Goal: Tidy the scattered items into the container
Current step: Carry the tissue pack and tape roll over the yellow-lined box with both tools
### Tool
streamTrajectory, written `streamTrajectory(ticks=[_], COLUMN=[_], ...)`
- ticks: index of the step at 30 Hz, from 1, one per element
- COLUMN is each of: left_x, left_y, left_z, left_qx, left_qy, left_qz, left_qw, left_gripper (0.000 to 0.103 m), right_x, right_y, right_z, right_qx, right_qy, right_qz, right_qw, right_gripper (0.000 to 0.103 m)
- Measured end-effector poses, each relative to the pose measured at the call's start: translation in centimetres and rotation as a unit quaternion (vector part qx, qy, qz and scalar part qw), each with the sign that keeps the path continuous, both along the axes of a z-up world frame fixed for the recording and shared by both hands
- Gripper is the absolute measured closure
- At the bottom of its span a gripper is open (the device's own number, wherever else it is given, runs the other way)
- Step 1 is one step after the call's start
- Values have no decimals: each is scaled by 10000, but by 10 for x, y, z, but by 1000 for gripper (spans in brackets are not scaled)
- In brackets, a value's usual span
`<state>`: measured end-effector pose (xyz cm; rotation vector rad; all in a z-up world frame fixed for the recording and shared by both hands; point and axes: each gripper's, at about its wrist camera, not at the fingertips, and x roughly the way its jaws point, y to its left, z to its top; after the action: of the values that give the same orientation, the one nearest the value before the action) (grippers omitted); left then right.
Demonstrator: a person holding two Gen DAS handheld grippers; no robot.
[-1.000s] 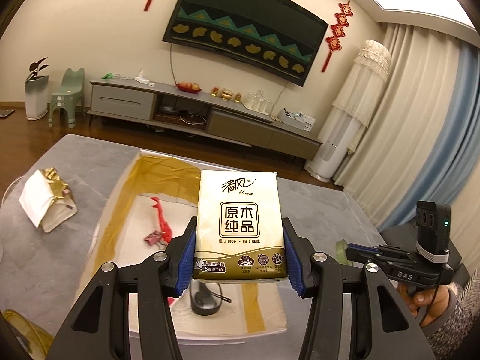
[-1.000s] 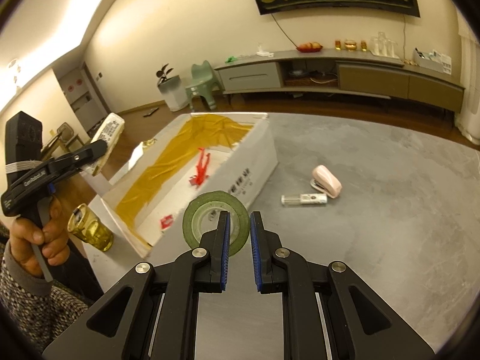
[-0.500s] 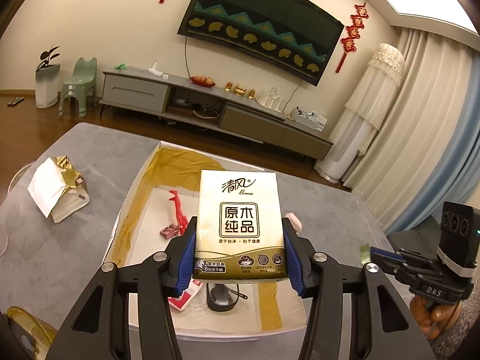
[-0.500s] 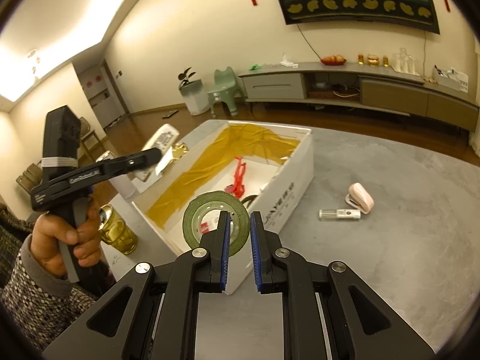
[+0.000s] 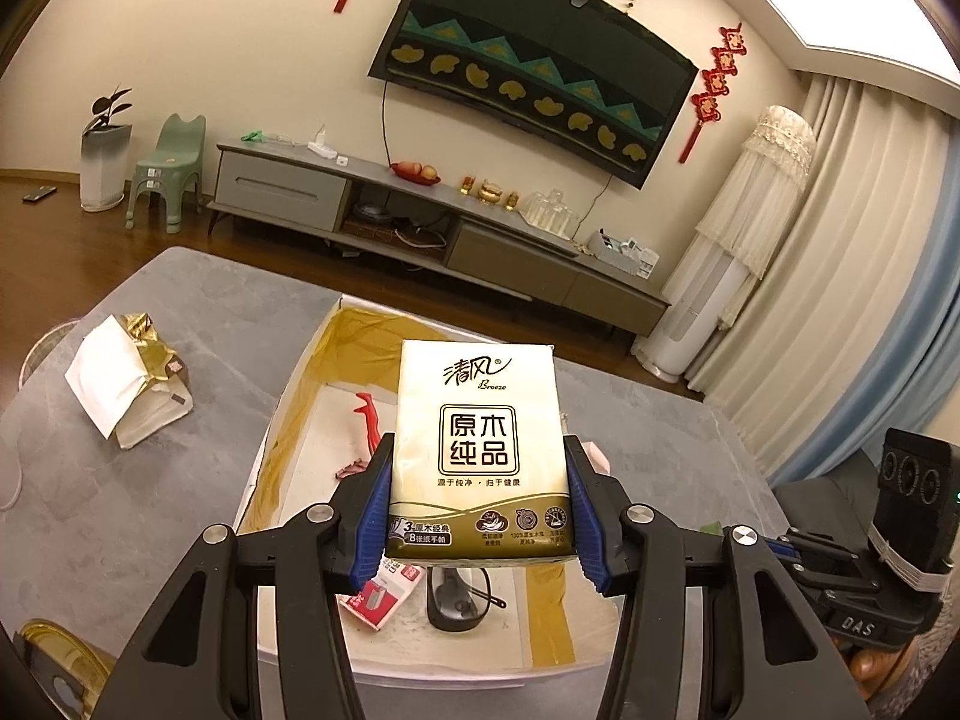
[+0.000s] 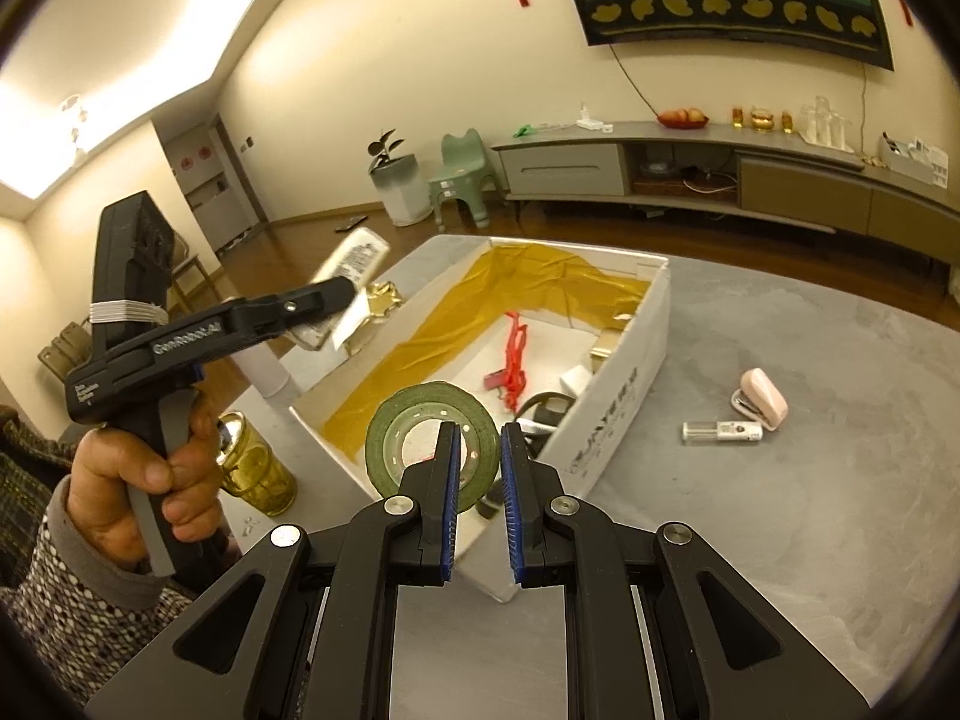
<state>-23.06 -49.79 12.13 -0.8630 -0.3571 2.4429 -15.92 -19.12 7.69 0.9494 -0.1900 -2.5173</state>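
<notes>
Grey table (image 6: 780,540), white box (image 6: 624,420), left gripper (image 5: 478,501) clamping tissue pack (image 5: 477,450), right gripper (image 6: 479,480) pinching tape roll (image 6: 414,444)

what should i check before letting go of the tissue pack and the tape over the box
1. Left tool grips the tissue pack on both sides: ok.
2. Tissue pack is above the open white box: ok in the left wrist view, though its height above the floor cannot be told.
3. Right tool holds the green tape roll: ok, one side of the ring is between its fingers.
4. Tape roll is over the box interior: ok, it hangs past the near corner.
5. Landing spots free: not ok for certain; red clip and black item lie inside.
6. Stapler and small bottle remain outside: not ok.
</notes>
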Motion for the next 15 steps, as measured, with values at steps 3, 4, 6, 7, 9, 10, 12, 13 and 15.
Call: streamTrajectory(ticks=[3, 4, 6, 7, 9, 10, 12, 13, 15], left_x=[-2, -2, -3, -5, -8, -11, -17, -19, -24], left_y=[2, 3, 2, 0, -2, -4, -5, -6, -7], left_z=[-2, -2, -3, -5, -8, -10, -15, -17, -21], left_qx=[41, 64, 100, 131, 219, 238, 310, 348, 363], left_qy=[-35, -40, -27, -49, -62, -61, -154, -165, -244], left_qz=[-11, -17, -7, -1, 11, 42, 70, 80, 106], left_qw=[10000, 10000, 9999, 9999, 9997, 9997, 9994, 9992, 9990], left_gripper=[51, 51, 51, 51, 51, 51, 51, 51, 51], right_x=[-4, -5, -7, -9, -13, -15, -20, -23, -30], right_y=[-5, -6, -11, -14, -18, -20, -25, -27, -29], right_z=[4, 6, 10, 12, 15, 16, 18, 19, 22], right_qx=[-2, 7, 57, 108, 212, 258, 352, 383, 447], right_qy=[2, 11, 33, 49, 71, 72, 64, 53, 40], right_qz=[-15, -18, -12, -4, -1, -1, -10, -10, -16], right_qw=[10000, 10000, 10000, 9999, 9998, 9996, 9994, 9993, 9990], right_gripper=[89, 89, 89, 89, 89, 89, 89, 89, 89])
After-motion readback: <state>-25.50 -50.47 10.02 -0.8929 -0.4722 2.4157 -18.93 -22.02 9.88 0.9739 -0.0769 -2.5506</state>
